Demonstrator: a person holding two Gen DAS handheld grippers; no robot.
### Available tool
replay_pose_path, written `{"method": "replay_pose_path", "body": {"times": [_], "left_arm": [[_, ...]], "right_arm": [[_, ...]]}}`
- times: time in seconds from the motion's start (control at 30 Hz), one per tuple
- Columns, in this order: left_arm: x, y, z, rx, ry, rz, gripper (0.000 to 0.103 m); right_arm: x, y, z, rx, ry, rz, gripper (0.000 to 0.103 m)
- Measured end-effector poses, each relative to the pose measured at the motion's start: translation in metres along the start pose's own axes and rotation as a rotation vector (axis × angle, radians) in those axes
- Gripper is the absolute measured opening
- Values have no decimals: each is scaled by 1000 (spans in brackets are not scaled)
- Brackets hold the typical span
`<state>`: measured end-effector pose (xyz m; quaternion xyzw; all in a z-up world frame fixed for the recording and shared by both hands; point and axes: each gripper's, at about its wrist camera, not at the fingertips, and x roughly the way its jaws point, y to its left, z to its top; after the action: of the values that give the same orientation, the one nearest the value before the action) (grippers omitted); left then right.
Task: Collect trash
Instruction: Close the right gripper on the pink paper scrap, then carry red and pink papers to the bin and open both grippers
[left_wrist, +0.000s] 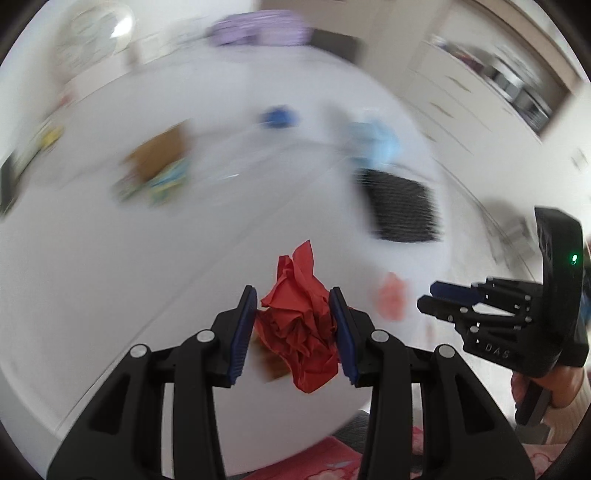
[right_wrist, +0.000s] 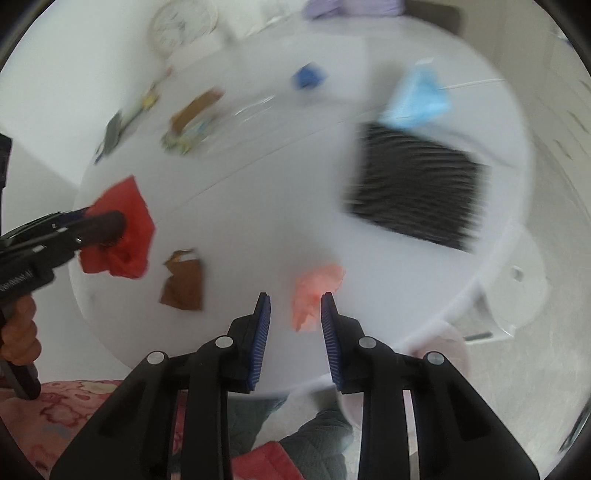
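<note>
Red crumpled paper (left_wrist: 301, 325) sits pinched between the blue pads of the left gripper (left_wrist: 293, 328), lifted clear of the white round desk (left_wrist: 110, 258). In the right wrist view the same gripper comes in from the left edge with the red wad hanging at its tip, held by a hand (right_wrist: 18, 332). Just right of it a brown scrap (right_wrist: 183, 282) lies flat on the desk. Further right a pink crumpled tissue (right_wrist: 314, 295) rests near the desk's front edge, just ahead of the right gripper (right_wrist: 295, 325); its jaws stand narrowly apart with nothing gripped, the tissue beyond their tips. Behind, well apart, lie a black ribbed mat (right_wrist: 417, 188) and a pale blue face mask (right_wrist: 417, 99).
</note>
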<state>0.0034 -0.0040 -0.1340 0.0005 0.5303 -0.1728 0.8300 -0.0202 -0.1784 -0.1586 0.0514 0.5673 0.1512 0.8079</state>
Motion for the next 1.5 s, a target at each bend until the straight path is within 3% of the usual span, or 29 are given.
{"method": "replay_pose_path", "body": {"times": [0.13,0.23,0.37,0.5,0.77,0.93,1.03,1.1,1.17,1.23,1.27,1.37,1.5], "left_arm": [[13,-70,11,137,8,-109,40],[24,-112,13,216,16,-137,40],[23,-129,12,196,14,-133,40],[12,-107,12,117,11,-109,40],[-19,-20,8,-23,-25,8,40],[-25,23,-1,-71,-8,19,40],[-22,37,-1,-65,4,10,40],[-20,43,1,-44,8,11,40],[-19,48,5,-23,12,4,41],[-16,50,7,-5,19,-4,41],[-14,50,8,2,23,-5,41],[-10,47,10,23,31,-17,41],[-6,30,14,70,29,-33,41]], "right_arm": [[-41,-49,-30,93,-63,-71,29],[-50,-87,-56,159,-66,-98,29],[-50,-106,-71,176,-70,-80,31],[-51,-92,-58,122,-101,-12,36],[-10,-24,-12,-7,-88,54,82],[32,8,8,16,-22,26,85],[51,18,14,46,0,-54,85],[63,22,16,75,16,-91,79],[72,23,16,87,35,-113,52],[80,24,14,95,58,-144,42],[78,25,13,87,47,-163,31],[72,20,10,117,28,-153,26],[48,-4,2,214,-18,-74,25]]}}
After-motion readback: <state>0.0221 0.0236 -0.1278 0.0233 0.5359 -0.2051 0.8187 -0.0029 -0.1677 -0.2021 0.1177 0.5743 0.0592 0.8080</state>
